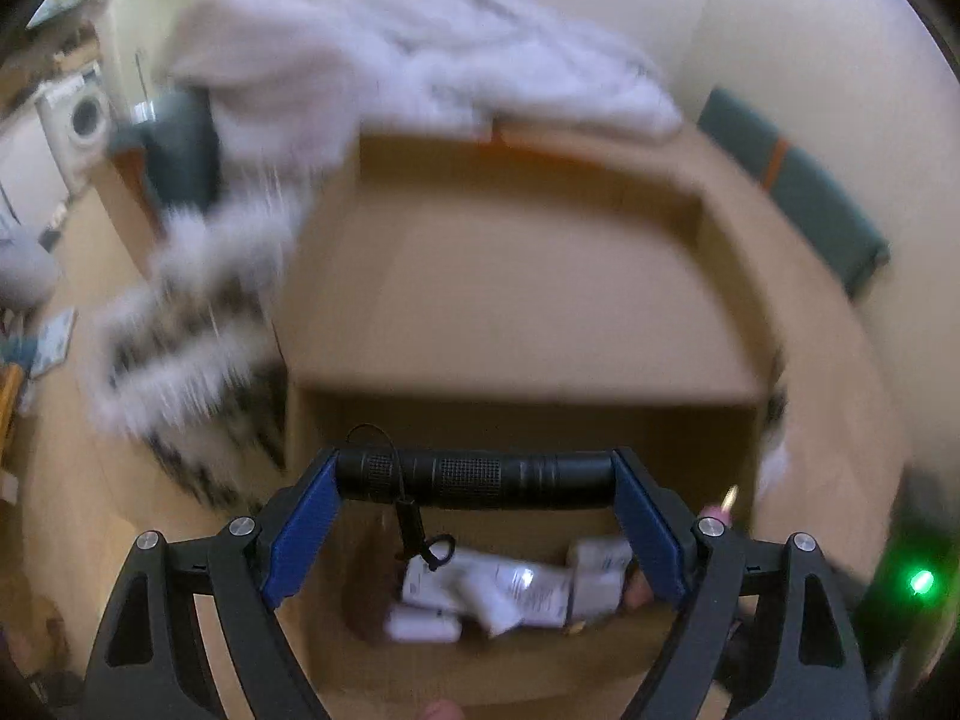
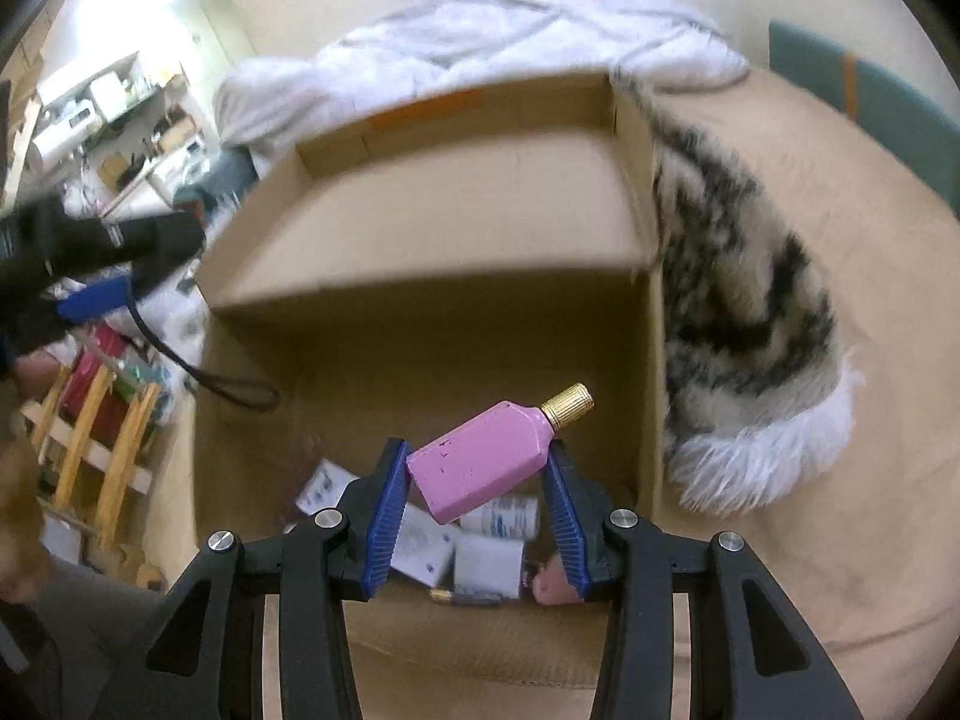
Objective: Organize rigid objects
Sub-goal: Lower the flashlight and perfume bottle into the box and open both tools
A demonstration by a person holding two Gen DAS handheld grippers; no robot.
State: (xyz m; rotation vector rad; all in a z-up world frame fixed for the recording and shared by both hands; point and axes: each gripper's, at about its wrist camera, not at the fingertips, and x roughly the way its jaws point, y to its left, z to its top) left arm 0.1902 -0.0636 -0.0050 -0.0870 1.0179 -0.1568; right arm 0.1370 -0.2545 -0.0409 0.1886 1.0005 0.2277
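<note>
Fingers of my left gripper (image 1: 475, 474) clamp the flashlight (image 1: 474, 473) endwise, my right gripper (image 2: 480, 468) pinches the pink bottle (image 2: 480, 465), both above the box (image 2: 420, 192) for dropping in.

A: What colours did the held things have?

B: The flashlight (image 1: 474, 477) was matte black with a black lanyard (image 1: 414, 525) hanging from it. The bottle (image 2: 487, 461) was plain pink with a gold cap (image 2: 567, 403).

A: And the grippers?

B: Black frames, blue pads (image 2: 387, 519), silver bolts on both the left gripper (image 1: 474, 516) and the right gripper (image 2: 474, 516).

A: Below and ahead of them?

B: The cardboard box (image 2: 420, 228) was brown, with an orange strip on its far edge. The small packages (image 2: 489, 564) under the fingers were white. Right of the right gripper, the fuzzy blanket (image 2: 738, 300) showed cream with black blotches and a white fringe.
</note>
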